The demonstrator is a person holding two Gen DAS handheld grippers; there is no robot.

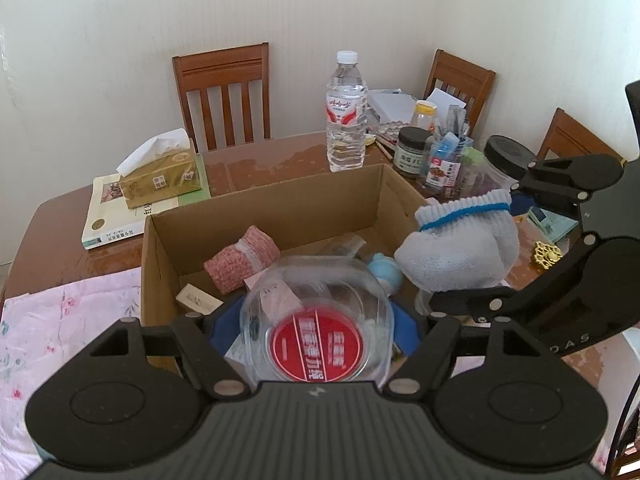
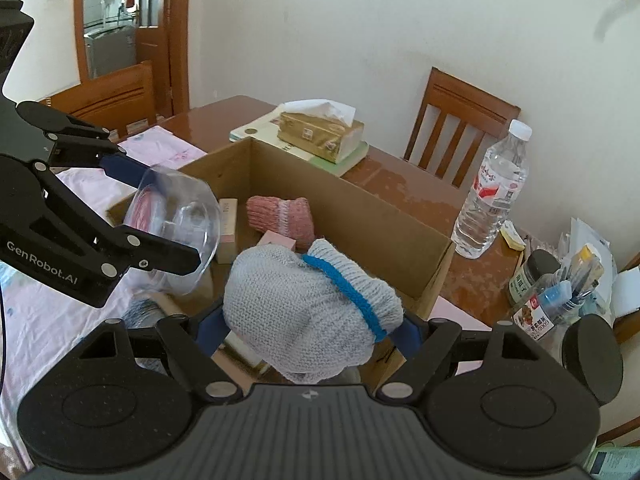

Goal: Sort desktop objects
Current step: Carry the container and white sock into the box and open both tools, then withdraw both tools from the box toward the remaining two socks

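Note:
My left gripper (image 1: pixel 320 322) is shut on a clear plastic jar (image 1: pixel 316 316) with a red lid, held over the near end of an open cardboard box (image 1: pixel 280 196). My right gripper (image 2: pixel 310 330) is shut on a grey knitted mitten (image 2: pixel 304 312) with a blue band, held over the box's right side; the mitten (image 1: pixel 460 248) also shows in the left wrist view. Inside the box lie a pink knitted mitten (image 2: pixel 284 216), a small pale carton (image 1: pixel 199 300) and a light blue object (image 1: pixel 386 274). The jar (image 2: pixel 176 220) in the left gripper (image 2: pixel 160 216) shows at left in the right wrist view.
On the brown table (image 1: pixel 260 164) stand a water bottle (image 1: pixel 346 112), a tissue box (image 1: pixel 160 176) on books, and several jars and pens (image 1: pixel 440 152) at the right. A pink floral cloth (image 1: pixel 68 320) covers the near left. Wooden chairs (image 1: pixel 224 96) line the wall.

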